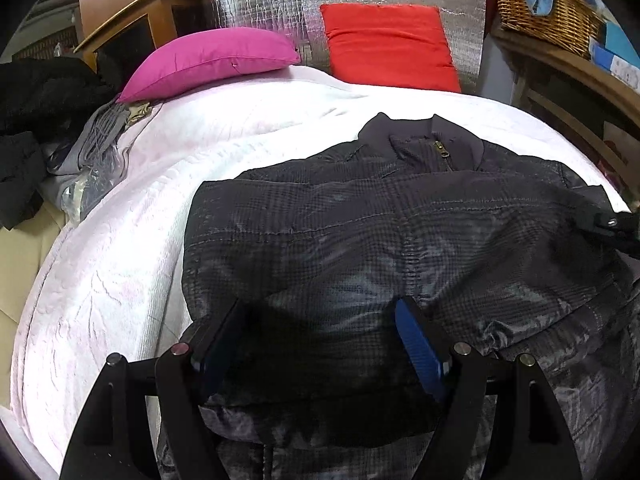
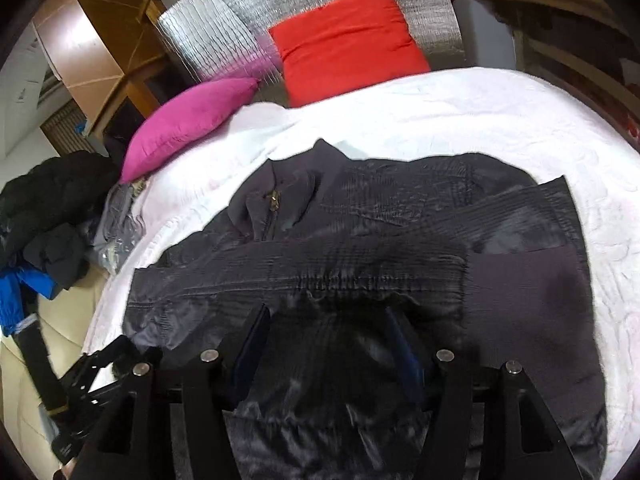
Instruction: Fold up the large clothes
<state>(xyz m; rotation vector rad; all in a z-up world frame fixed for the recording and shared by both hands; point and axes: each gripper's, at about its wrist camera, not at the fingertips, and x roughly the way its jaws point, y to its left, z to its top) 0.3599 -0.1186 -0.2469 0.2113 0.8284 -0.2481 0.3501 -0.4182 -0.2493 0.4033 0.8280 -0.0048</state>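
Dark jacket [image 1: 400, 232] on white bedspread [image 1: 120, 280], sleeves folded in. Left gripper [image 1: 320, 320], right gripper [image 2: 324, 320]: jaws apart, empty. Risk: slippery fabric unfolding when lifted.

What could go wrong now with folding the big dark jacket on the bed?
The jacket is shiny and puffy, so its folded-in sleeve might slide back open. Both the left gripper and the right gripper are open over it, so nothing pins the fold. Closing them on it might also snag the white bed cover at its edge and drag it along.
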